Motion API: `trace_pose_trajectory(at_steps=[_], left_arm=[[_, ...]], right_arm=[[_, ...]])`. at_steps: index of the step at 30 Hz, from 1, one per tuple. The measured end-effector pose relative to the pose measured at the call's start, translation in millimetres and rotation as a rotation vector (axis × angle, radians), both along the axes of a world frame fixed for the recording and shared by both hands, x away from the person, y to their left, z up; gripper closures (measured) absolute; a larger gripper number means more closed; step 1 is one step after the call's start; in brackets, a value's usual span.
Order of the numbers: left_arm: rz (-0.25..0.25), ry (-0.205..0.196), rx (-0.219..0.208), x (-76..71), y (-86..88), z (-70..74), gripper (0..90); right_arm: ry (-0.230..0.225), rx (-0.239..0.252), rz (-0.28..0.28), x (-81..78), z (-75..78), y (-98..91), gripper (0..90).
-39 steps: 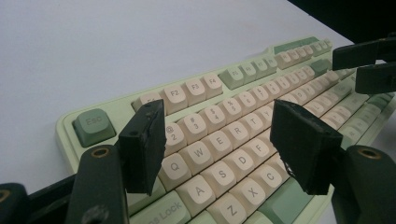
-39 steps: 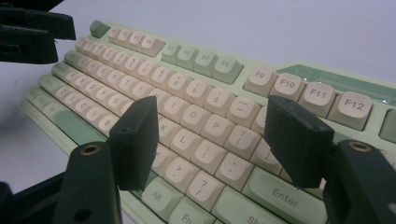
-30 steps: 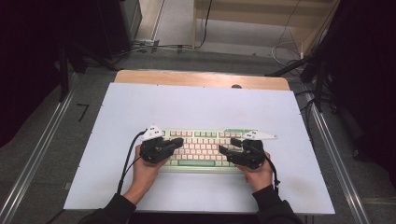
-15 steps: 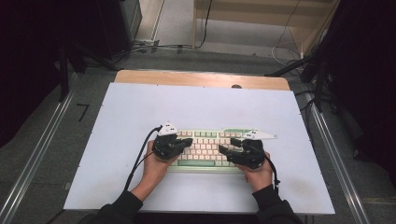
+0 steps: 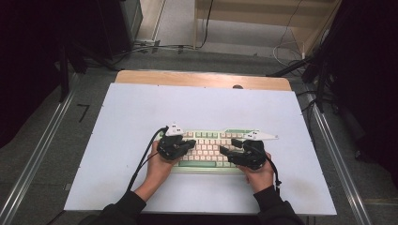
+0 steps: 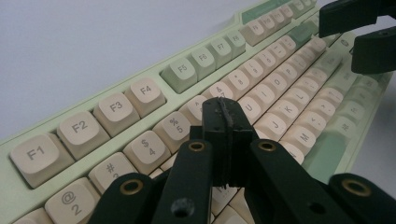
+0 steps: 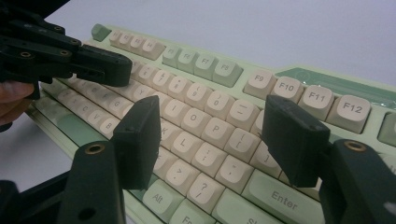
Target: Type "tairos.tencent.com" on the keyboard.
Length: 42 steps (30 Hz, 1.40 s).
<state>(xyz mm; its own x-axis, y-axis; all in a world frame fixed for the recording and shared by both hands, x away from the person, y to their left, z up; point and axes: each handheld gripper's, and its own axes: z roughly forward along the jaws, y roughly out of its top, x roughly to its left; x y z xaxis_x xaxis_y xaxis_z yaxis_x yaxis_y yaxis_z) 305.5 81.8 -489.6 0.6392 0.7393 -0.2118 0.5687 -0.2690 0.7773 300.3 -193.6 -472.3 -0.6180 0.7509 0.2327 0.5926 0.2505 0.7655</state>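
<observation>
- The pale green keyboard with cream keycaps (image 5: 209, 149) lies flat on the near middle of the table, under both your hands.
- Your left gripper (image 6: 224, 123) hovers over the number row, near the 5 key, its jaws pressed together on nothing.
- Your right gripper (image 7: 215, 140) hangs above the keys around P and L, its jaws wide apart.
- No container is in sight.
- The white table top (image 5: 202, 105) has a bare wooden strip (image 5: 187, 78) along its far edge.
- Beyond it, cables (image 5: 164, 47) trail over grey floor between dark stands.
</observation>
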Motion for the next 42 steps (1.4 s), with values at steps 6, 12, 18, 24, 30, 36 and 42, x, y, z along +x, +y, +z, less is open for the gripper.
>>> trace_pose_trajectory(at_steps=[6,12,18,24,30,36,42], left_arm=[[-0.005,-0.018,0.074,-1.1,-6.5,-1.2,90.0],[0.003,-0.022,-0.025,-3.9,2.7,10.5,83.5],[0.049,-0.046,-0.12,-10.0,18.5,23.3,58.1],[0.077,-0.044,-0.12,-12.1,33.2,22.2,50.6],[0.082,-0.048,-0.118,-14.6,40.5,22.8,48.6],[0.08,-0.045,-0.116,-18.3,45.1,21.7,48.7],[0.094,-0.046,-0.115,-20.7,53.4,20.5,48.7]], right_arm=[[0.003,-0.008,0.005,0.1,-1.1,1.3,35.9],[-0.001,-0.004,0.0,-0.6,0.1,-0.4,35.9],[-0.001,-0.002,-0.002,-0.7,0.3,-1.2,35.9],[-0.001,-0.004,0.0,-0.9,0.3,-1.0,35.9],[0.0,-0.004,0.0,-0.8,0.0,-1.1,35.9],[-0.001,-0.003,0.002,-0.9,-0.3,-1.0,35.9],[0.0,-0.004,0.001,-0.8,-0.4,-1.3,35.8]])
